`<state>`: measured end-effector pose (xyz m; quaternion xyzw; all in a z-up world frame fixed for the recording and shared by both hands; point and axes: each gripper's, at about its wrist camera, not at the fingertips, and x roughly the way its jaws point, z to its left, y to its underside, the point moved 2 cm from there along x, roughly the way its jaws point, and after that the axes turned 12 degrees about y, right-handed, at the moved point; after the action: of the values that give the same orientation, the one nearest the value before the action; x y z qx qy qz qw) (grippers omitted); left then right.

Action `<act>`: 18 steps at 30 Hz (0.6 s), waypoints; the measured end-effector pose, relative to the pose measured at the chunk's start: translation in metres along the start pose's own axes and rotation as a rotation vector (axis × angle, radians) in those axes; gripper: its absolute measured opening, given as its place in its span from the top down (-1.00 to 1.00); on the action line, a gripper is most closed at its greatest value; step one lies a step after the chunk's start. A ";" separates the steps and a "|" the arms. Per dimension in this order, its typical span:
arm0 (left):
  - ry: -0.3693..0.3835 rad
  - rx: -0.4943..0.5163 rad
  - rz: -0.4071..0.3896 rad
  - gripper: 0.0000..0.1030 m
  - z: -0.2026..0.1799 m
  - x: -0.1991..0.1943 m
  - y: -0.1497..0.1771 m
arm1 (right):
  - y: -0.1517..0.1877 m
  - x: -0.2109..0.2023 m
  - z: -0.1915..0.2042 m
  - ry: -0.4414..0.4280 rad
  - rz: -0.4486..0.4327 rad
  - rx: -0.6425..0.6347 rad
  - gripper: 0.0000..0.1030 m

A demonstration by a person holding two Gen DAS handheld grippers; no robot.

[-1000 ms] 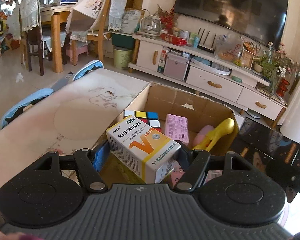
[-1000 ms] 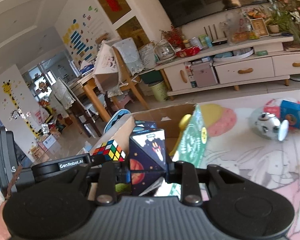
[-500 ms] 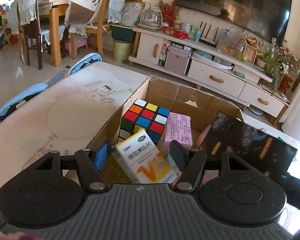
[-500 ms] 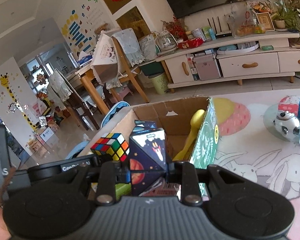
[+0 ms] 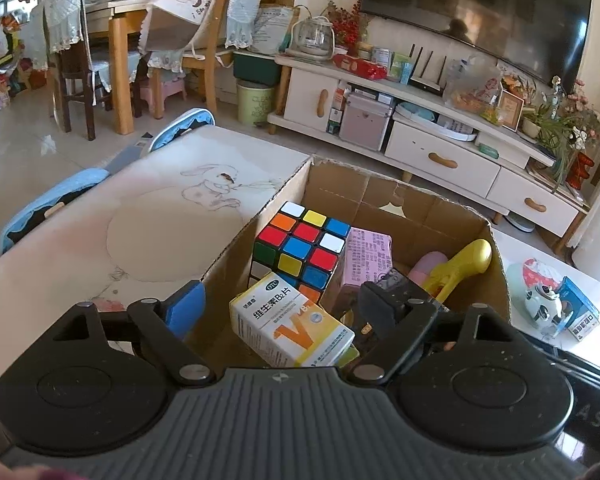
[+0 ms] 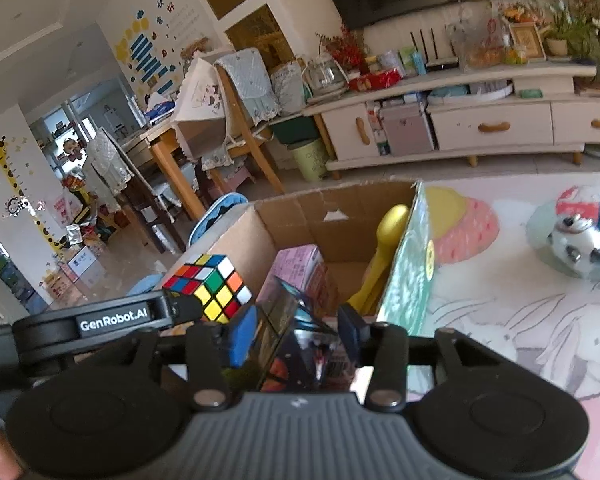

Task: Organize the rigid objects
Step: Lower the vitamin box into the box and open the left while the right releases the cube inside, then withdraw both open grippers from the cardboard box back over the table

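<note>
Nearly done: resting loose in cardboard box (image 5: 452,216), vitamin carton (image 5: 288,320) between left gripper (image 5: 284,308) spread wide; right gripper (image 6: 296,328) just parting around dark space-print box (image 6: 296,344); toy robot (image 5: 544,304), blue carton (image 5: 580,312) waiting on bench (image 5: 140,220).
</note>
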<state>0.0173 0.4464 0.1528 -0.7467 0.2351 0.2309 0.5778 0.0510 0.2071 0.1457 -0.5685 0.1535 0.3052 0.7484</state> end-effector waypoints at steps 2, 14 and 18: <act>0.006 -0.004 -0.004 -1.00 -0.002 -0.002 -0.001 | -0.001 -0.005 -0.001 0.012 -0.020 -0.007 0.03; 0.041 0.033 -0.021 -1.00 -0.018 -0.006 0.003 | 0.010 -0.038 -0.017 0.142 -0.144 -0.092 -0.43; 0.053 0.064 -0.012 -1.00 -0.025 -0.006 0.007 | 0.014 -0.044 -0.025 0.180 -0.163 -0.107 -0.50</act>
<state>0.0107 0.4211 0.1568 -0.7351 0.2530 0.1997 0.5964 0.0113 0.1730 0.1524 -0.6435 0.1568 0.1986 0.7224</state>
